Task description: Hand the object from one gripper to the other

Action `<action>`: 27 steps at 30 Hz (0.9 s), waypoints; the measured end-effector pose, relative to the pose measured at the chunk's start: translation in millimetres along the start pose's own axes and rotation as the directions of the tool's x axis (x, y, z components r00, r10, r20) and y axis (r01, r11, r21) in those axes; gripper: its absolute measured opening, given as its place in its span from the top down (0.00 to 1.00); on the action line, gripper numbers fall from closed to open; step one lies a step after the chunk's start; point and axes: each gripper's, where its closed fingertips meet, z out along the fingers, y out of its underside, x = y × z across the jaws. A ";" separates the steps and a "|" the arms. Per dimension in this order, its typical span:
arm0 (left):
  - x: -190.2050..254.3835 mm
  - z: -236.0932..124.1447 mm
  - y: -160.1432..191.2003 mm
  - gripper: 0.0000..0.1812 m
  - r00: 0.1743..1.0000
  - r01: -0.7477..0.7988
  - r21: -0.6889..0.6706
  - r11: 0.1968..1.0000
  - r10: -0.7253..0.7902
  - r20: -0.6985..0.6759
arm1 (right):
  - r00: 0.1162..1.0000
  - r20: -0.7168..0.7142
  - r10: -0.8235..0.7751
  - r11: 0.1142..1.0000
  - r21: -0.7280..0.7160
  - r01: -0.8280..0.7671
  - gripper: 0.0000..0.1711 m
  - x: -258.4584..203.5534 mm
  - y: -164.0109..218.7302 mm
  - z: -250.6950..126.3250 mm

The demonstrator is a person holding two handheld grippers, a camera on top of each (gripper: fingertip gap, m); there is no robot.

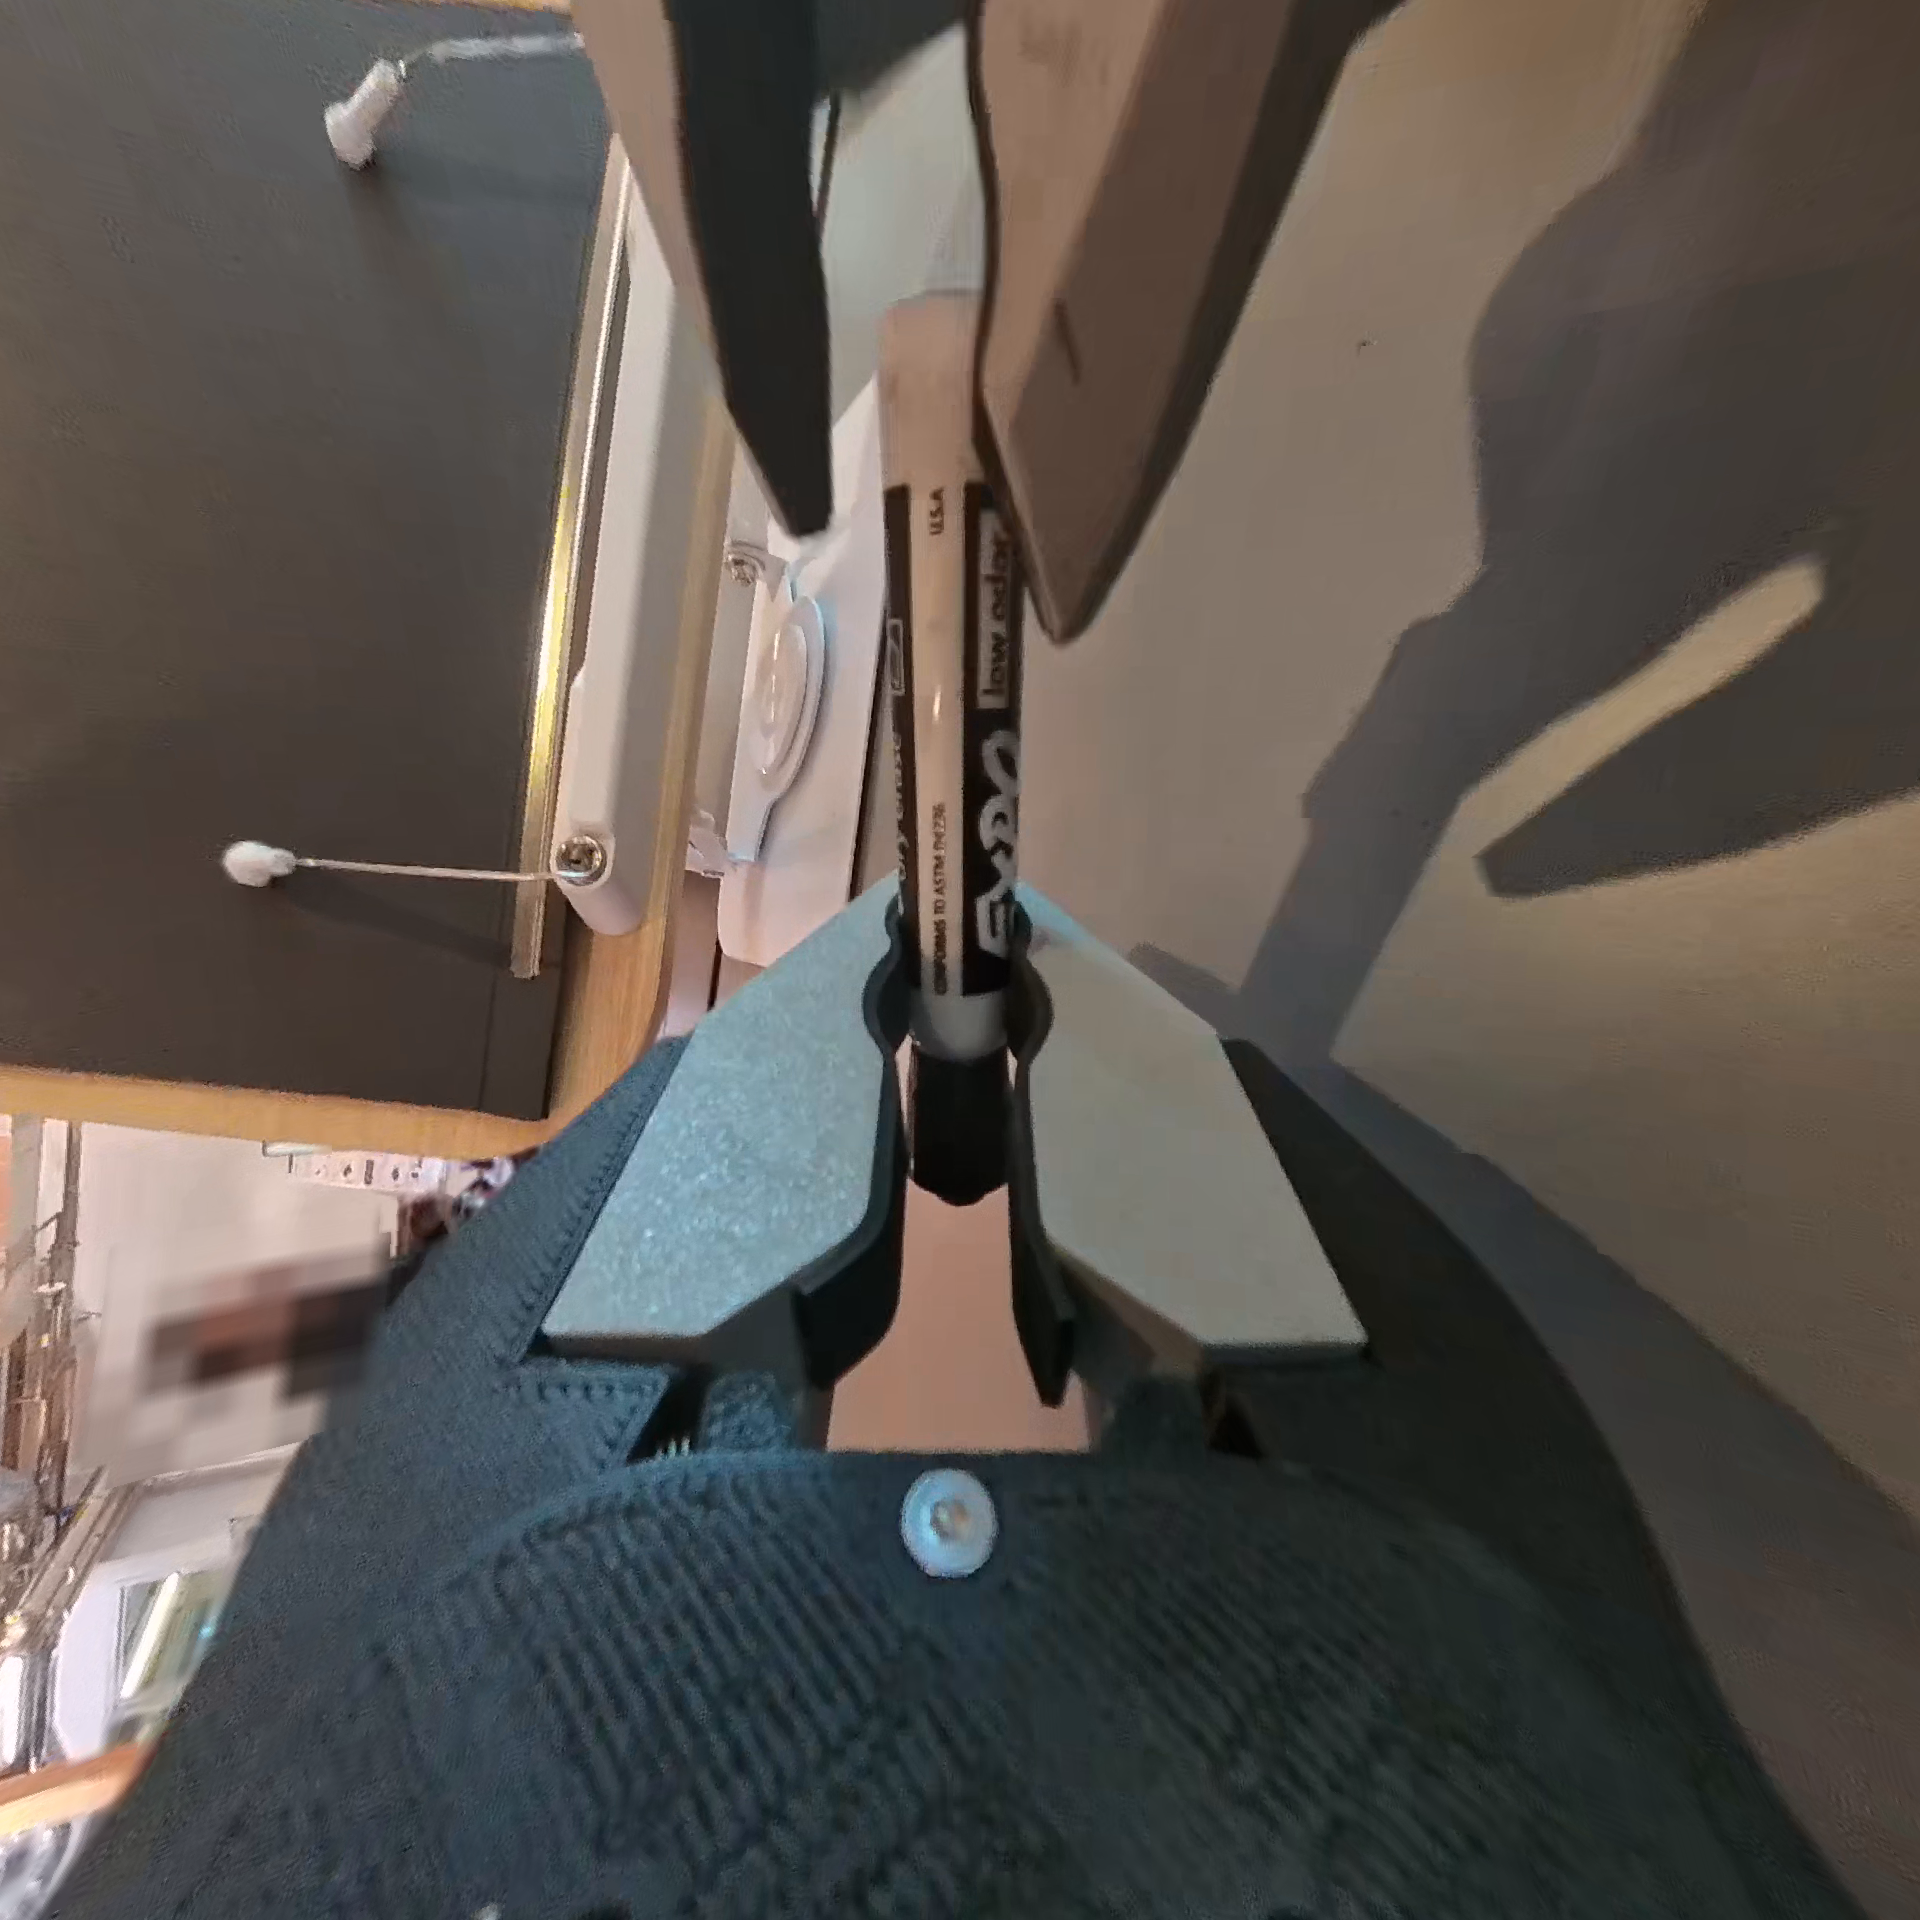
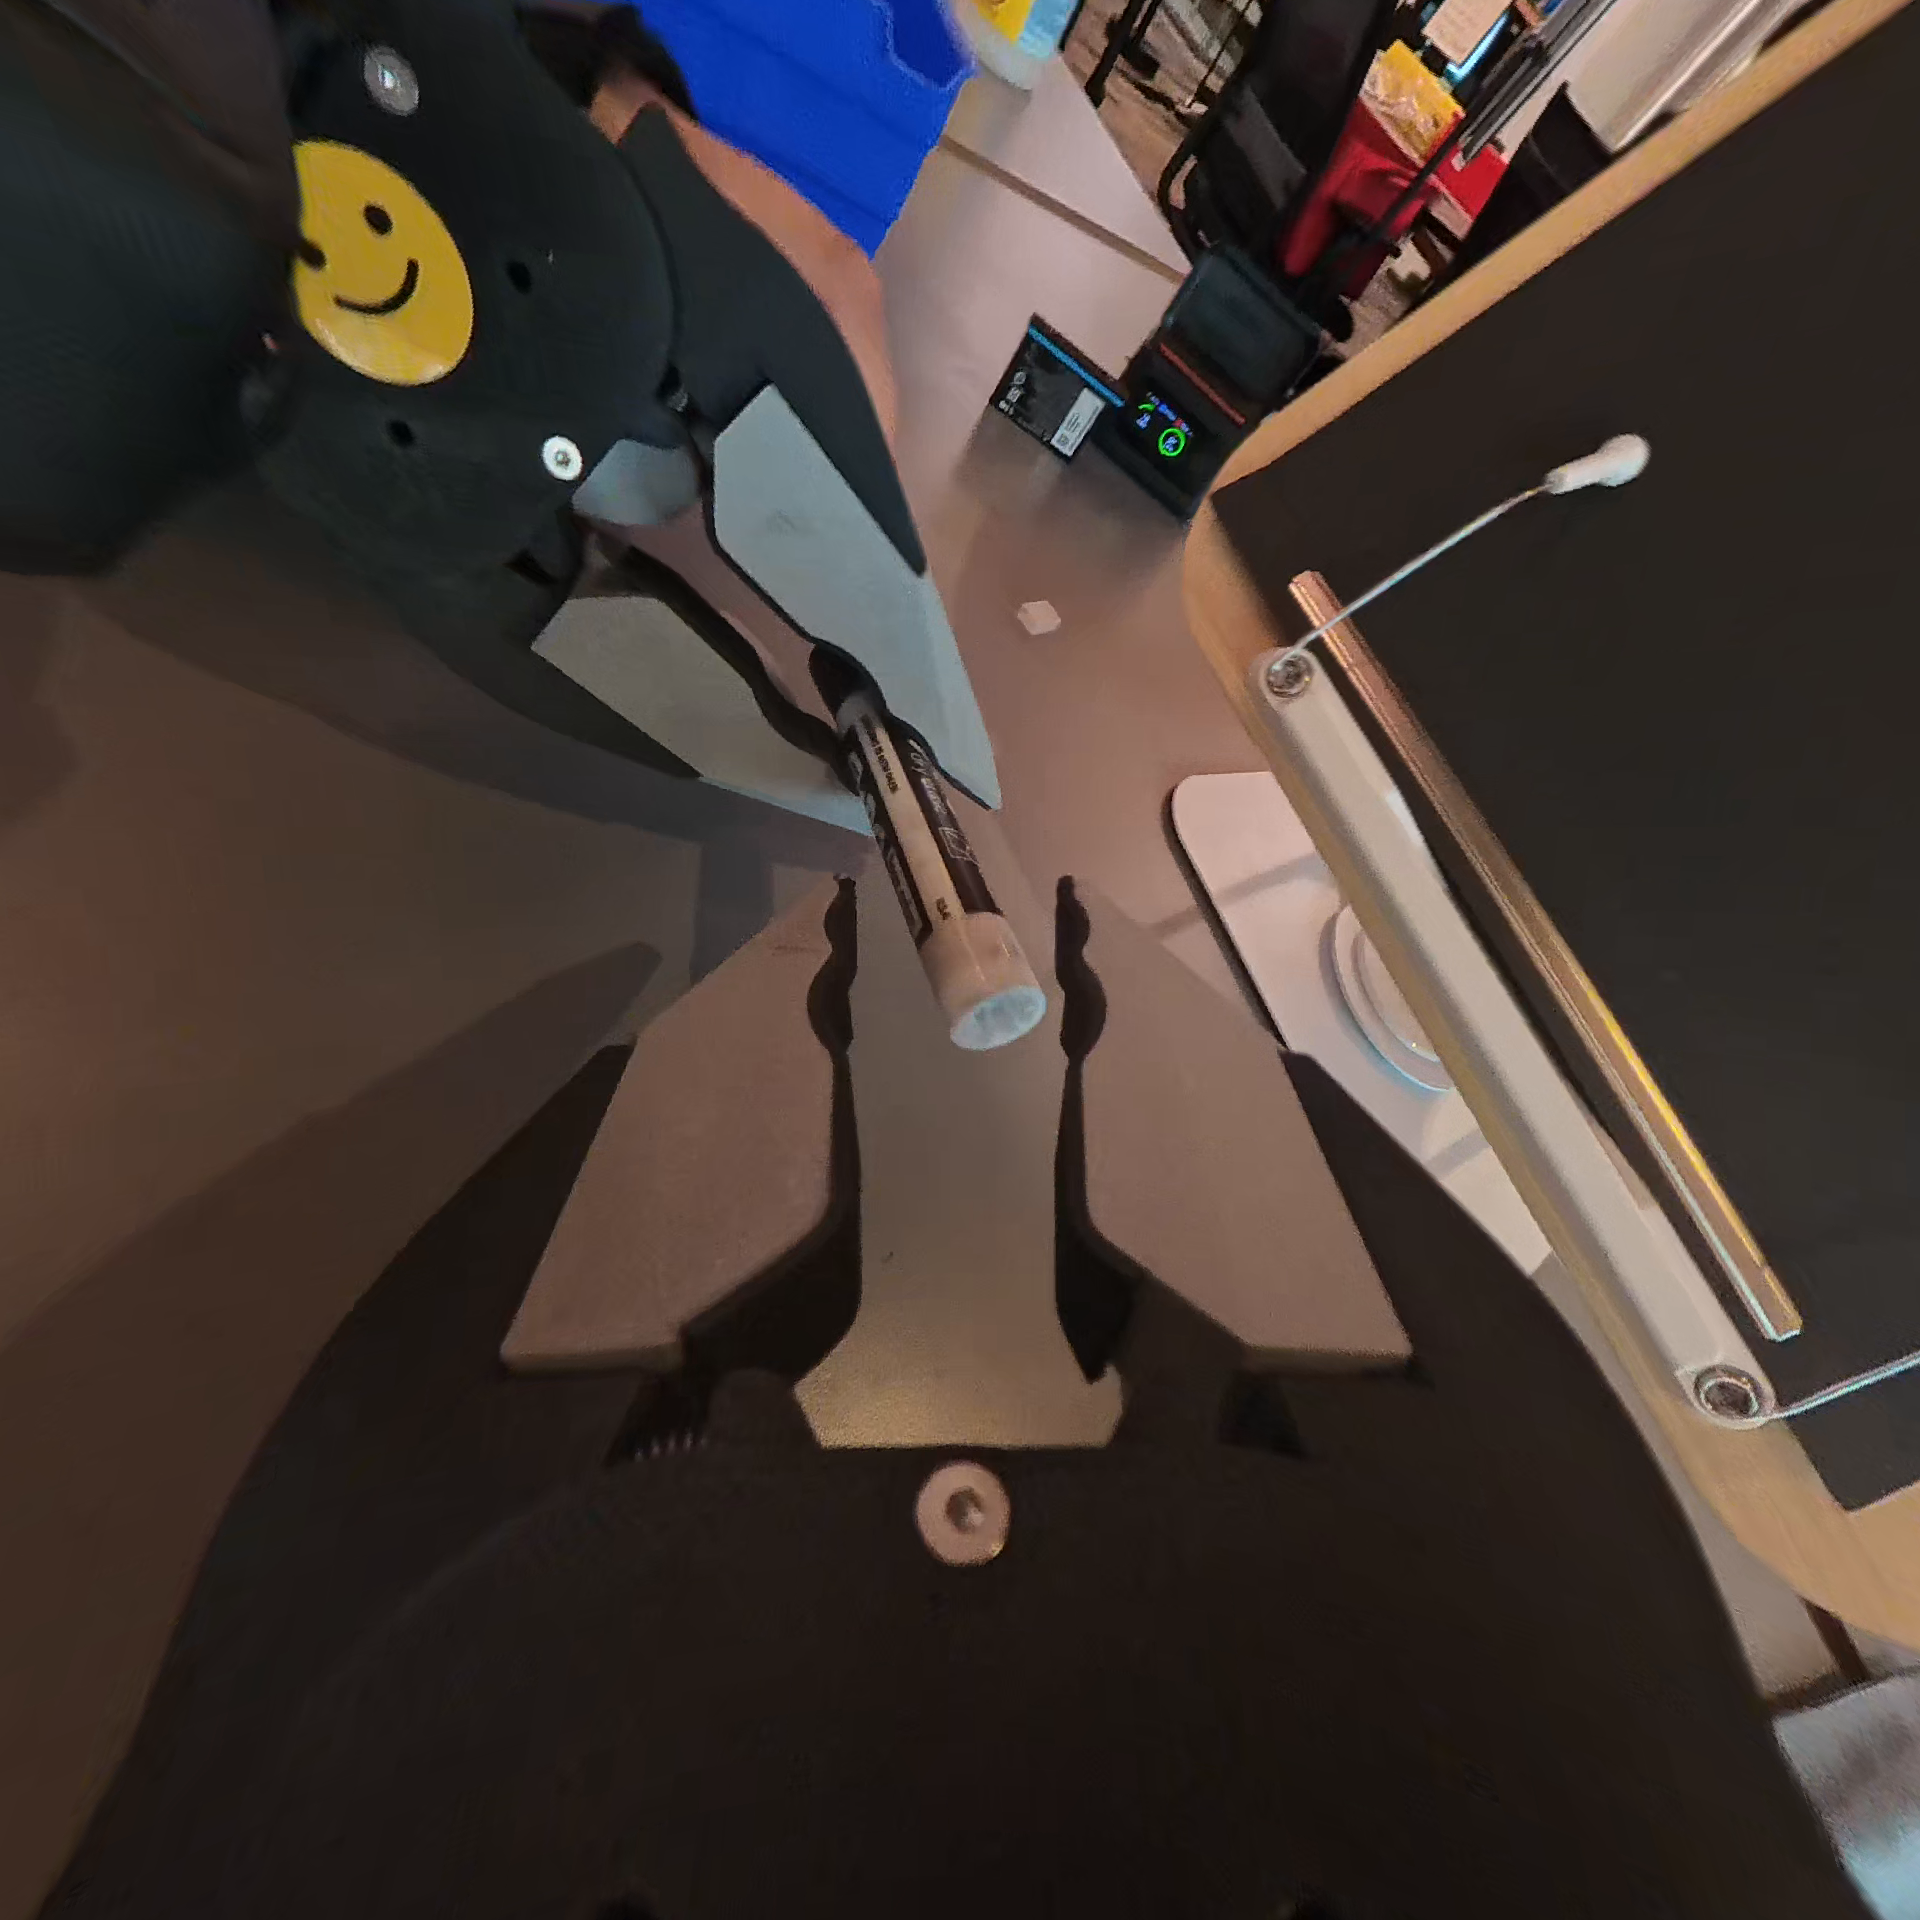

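White marker (image 1: 951, 727) in left hand-held gripper (image 1: 956, 935)

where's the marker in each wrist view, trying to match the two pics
Left wrist view: the marker runs up the centre, its black-capped end clamped in the left gripper, its far end between the right gripper's fingers.
Right wrist view: the marker slants through the centre from the left gripper, its white end between the open right gripper.
Shared landmark: the black board's white bracket.

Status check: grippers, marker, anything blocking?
Left gripper shut on marker. Right gripper open, marker's white end between its fingers, not clamped. Nothing blocking.
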 end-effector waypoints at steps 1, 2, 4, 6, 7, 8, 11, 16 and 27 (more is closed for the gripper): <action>1.4 -1.4 -4.2 0.93 1.000 -0.016 0.021 1.000 0.016 -0.002 | 1.000 0.004 -0.019 1.000 -0.013 0.019 0.80 -2.8 1.5 1.6; 3.5 -3.1 -9.1 0.93 0.999 -0.039 0.046 0.998 0.039 -0.003 | 0.999 0.009 -0.035 0.999 -0.027 0.035 0.83 -5.2 3.6 3.3; 6.5 -5.1 -14.7 0.93 0.996 -0.084 0.066 0.994 0.084 0.002 | 0.997 0.045 -0.066 0.995 -0.071 0.069 0.90 -13.3 10.9 6.9; 9.8 -3.8 -12.8 0.93 0.994 -0.112 0.050 0.992 0.113 -0.006 | 0.994 0.042 -0.104 0.985 -0.135 0.109 0.90 -13.7 21.0 10.5; 11.2 -3.5 -12.7 0.93 0.993 -0.114 0.051 0.992 0.115 -0.011 | 0.991 0.034 -0.127 0.979 -0.158 0.131 0.90 -13.2 24.7 11.8; 12.0 -3.4 -12.7 0.93 0.994 -0.111 0.053 0.992 0.112 -0.017 | 0.988 0.027 -0.150 0.973 -0.175 0.152 0.90 -12.7 27.8 12.8; 12.3 -5.0 -15.0 0.91 0.995 -0.097 0.066 0.993 0.099 -0.025 | 0.983 0.014 -0.182 0.956 -0.230 0.180 0.90 -10.1 37.5 15.0; 18.4 -9.1 -23.6 0.91 0.992 -0.116 0.121 0.986 0.122 -0.042 | 0.985 0.022 -0.170 0.947 -0.274 0.169 0.89 -8.7 48.0 17.1; 23.8 -19.8 -39.5 0.91 0.991 -0.001 0.229 0.973 0.031 -0.126 | 0.978 0.014 -0.210 0.934 -0.293 0.205 0.88 -6.1 52.4 17.5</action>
